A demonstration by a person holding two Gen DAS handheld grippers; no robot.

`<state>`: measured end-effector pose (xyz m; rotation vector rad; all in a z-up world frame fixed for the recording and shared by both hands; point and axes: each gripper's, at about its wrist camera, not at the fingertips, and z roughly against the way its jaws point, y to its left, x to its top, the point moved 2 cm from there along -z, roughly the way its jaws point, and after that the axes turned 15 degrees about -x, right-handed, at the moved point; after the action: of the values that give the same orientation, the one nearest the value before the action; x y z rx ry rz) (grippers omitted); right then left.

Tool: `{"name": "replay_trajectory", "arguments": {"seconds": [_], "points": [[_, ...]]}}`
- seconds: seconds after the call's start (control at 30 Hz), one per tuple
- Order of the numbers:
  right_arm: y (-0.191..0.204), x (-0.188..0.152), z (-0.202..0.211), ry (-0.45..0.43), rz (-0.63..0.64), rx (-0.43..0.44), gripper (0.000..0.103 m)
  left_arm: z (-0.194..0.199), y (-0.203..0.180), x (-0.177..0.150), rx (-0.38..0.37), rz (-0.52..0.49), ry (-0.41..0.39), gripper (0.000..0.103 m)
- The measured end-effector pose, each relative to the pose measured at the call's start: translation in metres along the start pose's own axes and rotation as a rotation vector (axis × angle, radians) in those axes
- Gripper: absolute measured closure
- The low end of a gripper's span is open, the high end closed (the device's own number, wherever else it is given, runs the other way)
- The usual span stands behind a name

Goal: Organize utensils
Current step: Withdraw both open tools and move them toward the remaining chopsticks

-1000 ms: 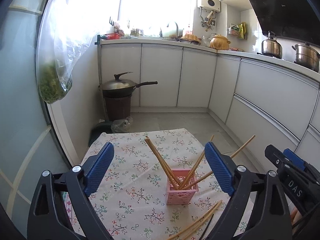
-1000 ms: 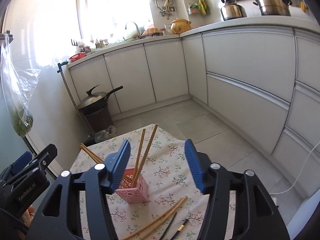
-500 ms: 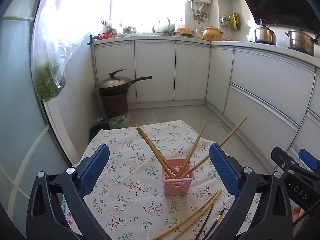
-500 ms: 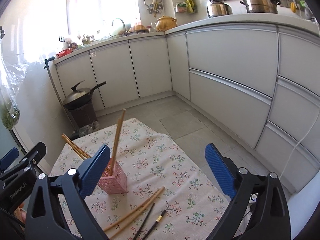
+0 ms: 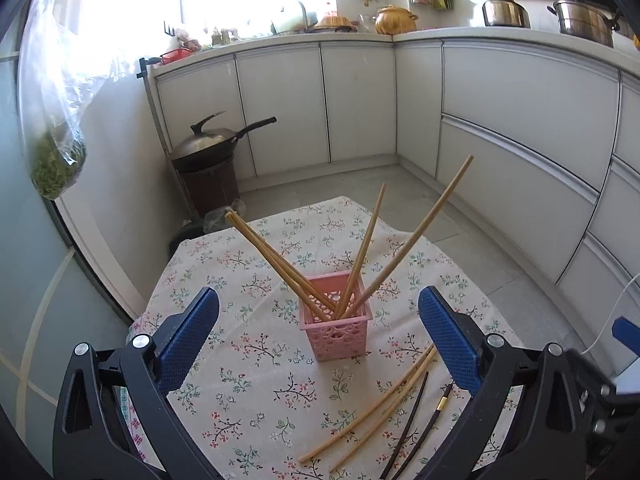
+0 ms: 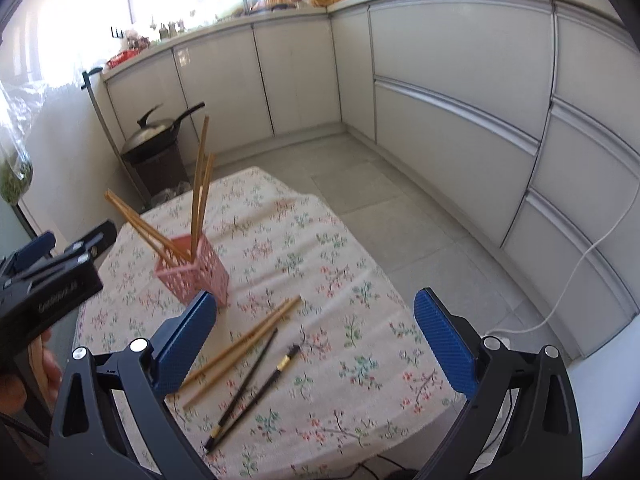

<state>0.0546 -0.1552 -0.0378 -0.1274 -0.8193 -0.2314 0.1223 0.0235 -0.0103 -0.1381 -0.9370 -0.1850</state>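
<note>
Tipping is threatening the pink basket (image 5: 335,326), which is carrying splayed chopsticks (image 5: 362,254). Both the left gripper (image 5: 318,334) and right gripper (image 6: 316,334) are hovering spread and empty; wooden chopsticks (image 6: 244,340) and black chopsticks (image 6: 250,384) are lying loose on the tablecloth (image 6: 360,320), risking rolling.

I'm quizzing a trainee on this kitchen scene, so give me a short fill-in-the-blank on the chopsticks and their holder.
1. The holder standing on the tablecloth is ____ in colour.
2. The two wooden chopsticks outside the holder are ____ on the cloth.
3. Beside them lies a pair of ____ chopsticks, one with a gold band.
4. The left gripper and the right gripper both have their jaws ____, holding nothing.

Missing words: pink; lying flat; black; open
</note>
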Motion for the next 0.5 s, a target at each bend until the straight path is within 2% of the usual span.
{"name": "replay_trajectory", "arguments": {"seconds": [0.23,0.4,0.5], "points": [[-0.005,-0.03,-0.008,0.101,0.029,0.023,0.007,-0.03,-0.011,-0.013,-0.02,-0.051,0.106,0.007],[-0.014,-0.062,-0.015,0.212,0.036,0.037,0.007,-0.063,-0.018,-0.03,-0.054,-0.084,0.25,0.007],[-0.018,-0.082,-0.016,0.266,0.051,0.051,0.007,-0.081,-0.023,-0.04,-0.111,-0.076,0.334,0.007]]}}
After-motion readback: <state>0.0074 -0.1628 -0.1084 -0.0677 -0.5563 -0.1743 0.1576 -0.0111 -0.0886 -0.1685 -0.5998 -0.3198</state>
